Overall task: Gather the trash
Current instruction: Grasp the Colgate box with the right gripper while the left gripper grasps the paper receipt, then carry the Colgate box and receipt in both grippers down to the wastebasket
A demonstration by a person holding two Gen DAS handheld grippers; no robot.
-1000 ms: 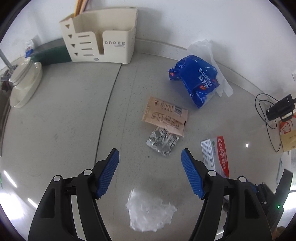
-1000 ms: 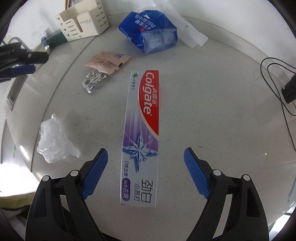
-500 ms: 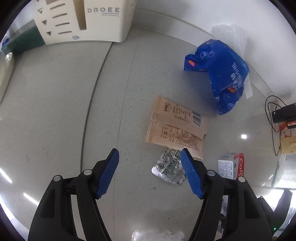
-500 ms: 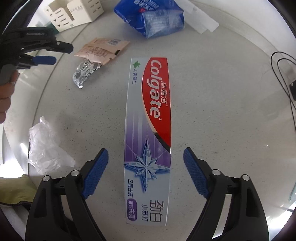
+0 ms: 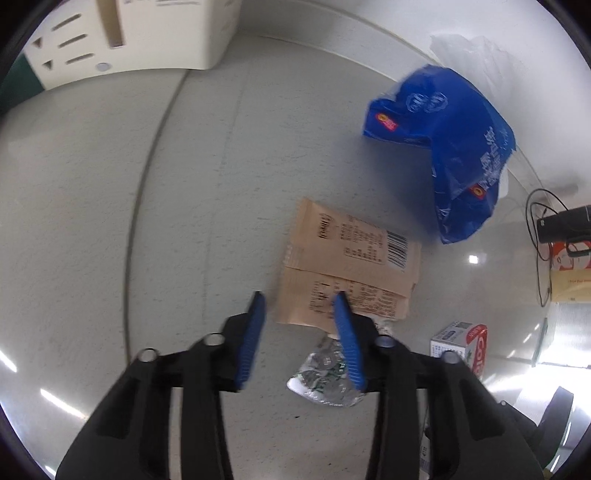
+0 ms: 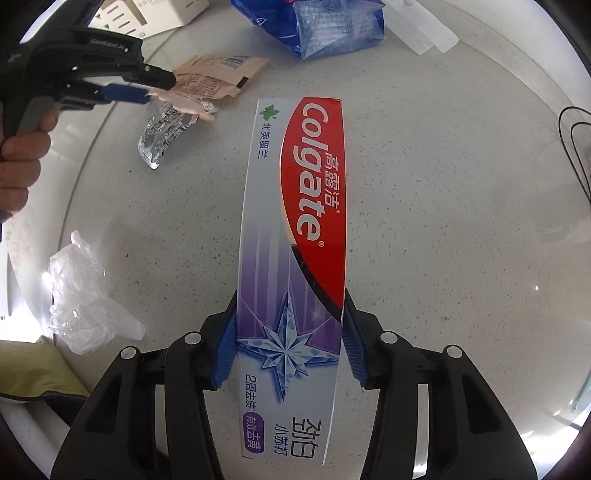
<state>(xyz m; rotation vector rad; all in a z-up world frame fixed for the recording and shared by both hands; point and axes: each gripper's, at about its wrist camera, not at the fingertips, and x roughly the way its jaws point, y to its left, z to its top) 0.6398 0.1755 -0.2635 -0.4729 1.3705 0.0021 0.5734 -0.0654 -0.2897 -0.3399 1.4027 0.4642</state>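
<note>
While your right gripper (image 6: 290, 343) points down at the counter, its jaws have just been closing and the blue pads now press both long sides of the Colgate toothpaste box (image 6: 295, 229) near its purple end — clamped on it, box lying flat. Your left gripper (image 5: 299, 306) has also just been narrowing; from its own camera the tan sachets (image 5: 351, 273) sit partly between the pads, contact unclear. The right wrist view settles it: the left gripper's (image 6: 147, 86) tips pinch the edge of the tan sachets (image 6: 207, 83), which bends up off the surface, with the crumpled foil wrapper (image 6: 162, 129) just beneath. Your hand (image 6: 22, 162) shows only there too.

Surface is a pale speckled counter (image 6: 443, 221) with a curved seam, white wall behind. Blue plastic bag (image 5: 454, 147) lies by the wall, cream organizer box (image 5: 147, 33) in the far corner, crumpled clear plastic (image 6: 81, 295) near the counter's edge — seen only from the right wrist.
</note>
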